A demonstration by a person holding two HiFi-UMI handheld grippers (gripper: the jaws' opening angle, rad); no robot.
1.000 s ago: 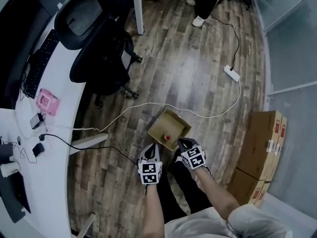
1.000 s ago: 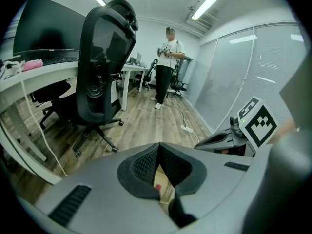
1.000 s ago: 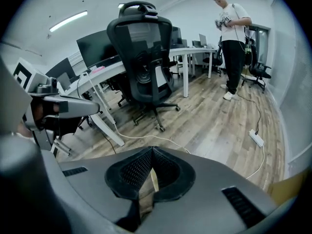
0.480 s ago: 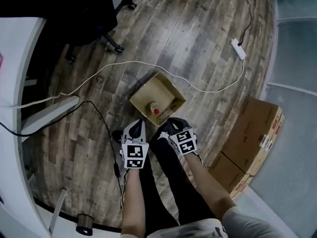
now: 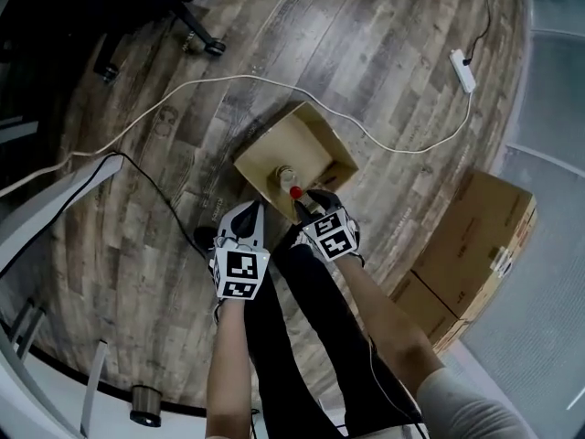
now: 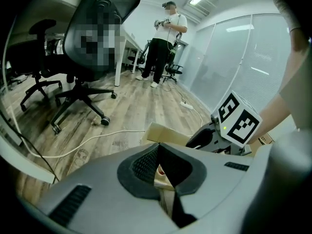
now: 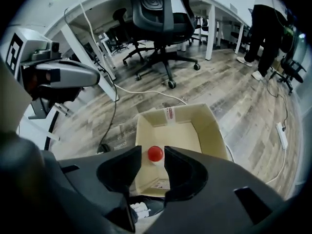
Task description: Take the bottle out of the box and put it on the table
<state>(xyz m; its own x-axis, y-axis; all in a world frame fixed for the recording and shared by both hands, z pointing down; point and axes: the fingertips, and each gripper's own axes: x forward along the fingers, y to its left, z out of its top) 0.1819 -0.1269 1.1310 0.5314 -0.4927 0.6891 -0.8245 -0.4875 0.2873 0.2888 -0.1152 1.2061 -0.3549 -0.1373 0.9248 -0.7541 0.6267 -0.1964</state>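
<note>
Both grippers have dropped toward the floor since a second ago, and the desk and keyboard that filled the left of the head view have slid out of sight. Nearest you, your black-trousered legs [image 5: 302, 337] run down the middle of that view, a bare forearm on either side. Your left gripper [image 5: 253, 212] hovers just short of the box, its jaws closed tip to tip on nothing. Your right gripper [image 5: 304, 199] hangs over the box's near edge and points steeply down. Its jaws, shut a moment earlier, are opening, and the bottle's red cap shows in the gap between them with neither pad touching it. The bottle [image 7: 155, 153] stands upright inside the open cardboard box [image 5: 306, 135], against its near wall, not yet lifted out. The box rests on the wood-plank floor [image 5: 366, 44]. A white cable [image 5: 228, 78] loops past the box's far side and runs to a power strip [image 5: 462, 69]. Stacked brown cartons [image 5: 480, 227] sit to the box's right. Farther off, an office chair [image 7: 165, 13] stands on castors beside a white desk, and a person [image 6: 163, 43] stands at the far end of the room.
</note>
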